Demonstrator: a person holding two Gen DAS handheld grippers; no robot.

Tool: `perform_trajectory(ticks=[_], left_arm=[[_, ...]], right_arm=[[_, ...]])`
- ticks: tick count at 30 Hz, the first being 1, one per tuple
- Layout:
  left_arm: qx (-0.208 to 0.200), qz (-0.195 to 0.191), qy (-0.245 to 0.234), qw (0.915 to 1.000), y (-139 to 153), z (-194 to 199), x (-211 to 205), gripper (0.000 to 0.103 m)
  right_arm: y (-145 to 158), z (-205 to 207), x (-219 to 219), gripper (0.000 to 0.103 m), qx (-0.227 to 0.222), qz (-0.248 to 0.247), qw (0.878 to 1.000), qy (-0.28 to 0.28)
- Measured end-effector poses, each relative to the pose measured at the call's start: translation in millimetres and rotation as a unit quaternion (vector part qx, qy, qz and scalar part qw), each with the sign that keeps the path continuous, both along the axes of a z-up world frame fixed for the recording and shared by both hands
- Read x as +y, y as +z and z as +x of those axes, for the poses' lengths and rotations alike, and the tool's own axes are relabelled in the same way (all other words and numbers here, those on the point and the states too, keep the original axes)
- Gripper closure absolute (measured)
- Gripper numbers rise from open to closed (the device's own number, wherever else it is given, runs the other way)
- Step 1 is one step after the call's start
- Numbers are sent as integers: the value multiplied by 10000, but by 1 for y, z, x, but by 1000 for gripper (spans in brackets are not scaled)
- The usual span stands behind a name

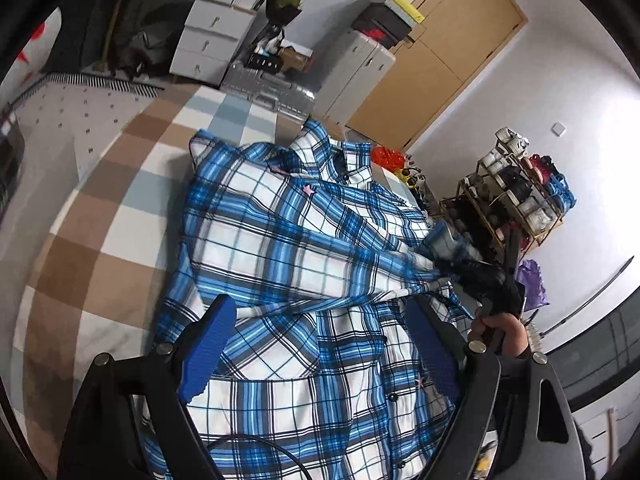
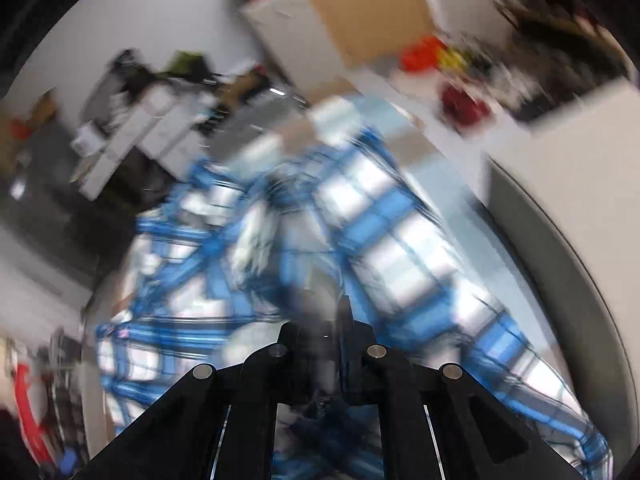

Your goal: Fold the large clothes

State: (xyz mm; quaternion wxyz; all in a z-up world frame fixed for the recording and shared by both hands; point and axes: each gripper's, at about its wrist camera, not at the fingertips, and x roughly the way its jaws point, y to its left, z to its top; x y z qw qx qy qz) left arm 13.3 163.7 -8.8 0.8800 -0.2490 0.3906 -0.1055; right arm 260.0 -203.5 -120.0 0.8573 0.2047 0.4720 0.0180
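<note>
Checked bedding (image 1: 120, 184) carries the plaid shirt (image 1: 280, 240). Left gripper (image 1: 316, 344) hovers over it, fingers wide; right gripper (image 1: 472, 272) pinches a lifted sleeve. Best to carry that sleeve flat across the body, keeping it taut.

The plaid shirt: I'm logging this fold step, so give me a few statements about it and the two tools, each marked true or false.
1. The plaid shirt is blue and white. True.
2. The left tool is shut on a sleeve. False: its blue fingers stand wide apart over the shirt.
3. The right tool pinches shirt fabric and pulls it taut. True.
4. The shirt lies on a bare wooden floor. False: it lies on a checked brown, white and pale blue cover.
5. The right wrist view is sharp. False: it is heavily motion-blurred.
</note>
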Motion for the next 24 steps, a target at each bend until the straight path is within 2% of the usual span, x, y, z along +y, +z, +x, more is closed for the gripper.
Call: perform_trajectory(ticks=[3,4,6,7,10,13,16,18,20,24], left_arm=[[-131,215,20,9997,6,-2,-3,20],[-223,333,40,9992,11,-5,-5,20],[-365,524,13,9980,24,-14,-11,20],[-431,559,2,9975,33,-21,-13,20],[-561,608,-13,9966,61,-44,-21,20],[-578,789,51,9952,91,-75,-33,20],[-753,657,-76,9950,121,-108,-42,20],[-973,827,-5,9918,143,-131,-50,20],[-1142,899,-41,9894,162,-149,-58,20],[-1326,1068,-31,9854,178,-158,-70,20]], right_arm=[[-16,-4,-4,84,388,-332,9987,6],[-19,-10,-5,67,475,-350,9982,53],[-13,-26,-8,47,409,-305,9986,129],[-6,-36,-7,41,295,-328,9988,196],[24,-74,-5,32,-258,-595,9970,418],[55,-118,-3,29,-900,-521,9922,693],[86,-150,2,20,-1457,-462,9844,870],[109,-173,9,18,-1870,-384,9764,1010],[126,-191,17,11,-2203,-401,9683,1106],[156,-214,38,0,-2774,-416,9519,1230]])
